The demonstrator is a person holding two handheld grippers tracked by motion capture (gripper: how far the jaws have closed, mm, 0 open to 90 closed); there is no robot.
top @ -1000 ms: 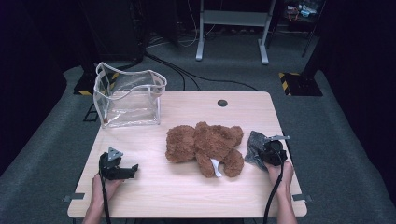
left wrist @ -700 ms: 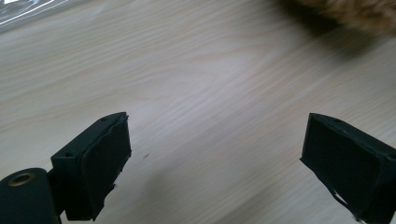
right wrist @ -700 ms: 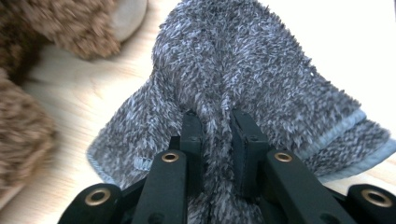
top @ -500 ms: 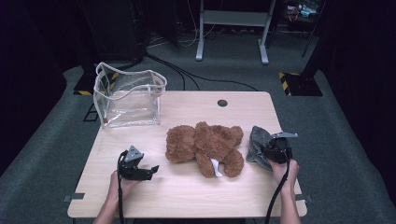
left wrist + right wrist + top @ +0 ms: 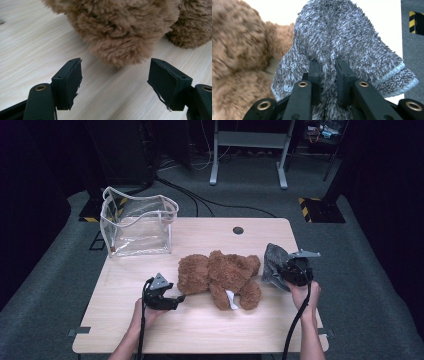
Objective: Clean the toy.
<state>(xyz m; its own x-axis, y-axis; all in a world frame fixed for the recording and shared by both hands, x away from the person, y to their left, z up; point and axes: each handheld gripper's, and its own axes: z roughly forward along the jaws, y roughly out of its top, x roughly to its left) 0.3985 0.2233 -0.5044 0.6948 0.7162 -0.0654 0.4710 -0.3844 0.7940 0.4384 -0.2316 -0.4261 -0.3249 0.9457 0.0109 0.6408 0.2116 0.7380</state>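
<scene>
A brown teddy bear [image 5: 220, 275] lies in the middle of the wooden table [image 5: 200, 335]. My left gripper [image 5: 181, 298] points at its left end from the left. In the left gripper view the furry bear [image 5: 120, 27] sits just ahead of the gripper [image 5: 115, 67]. The jaws are open and have just been closing, with nothing pressed between them. At the bear's right, my right gripper [image 5: 280, 270] is shut on a fluffy grey cloth [image 5: 272, 262] and holds it above the table. The right gripper view shows the cloth [image 5: 347, 35] pinched between the pads of that gripper [image 5: 327, 67].
A clear plastic bag with white trim [image 5: 137, 222] stands open at the table's back left. A small dark round grommet [image 5: 238, 230] sits near the far edge. Cables and a metal stand are on the floor beyond the table.
My left gripper has slid right to the bear's left end, and its jaws stand narrower. My right gripper has risen with the grey cloth.
</scene>
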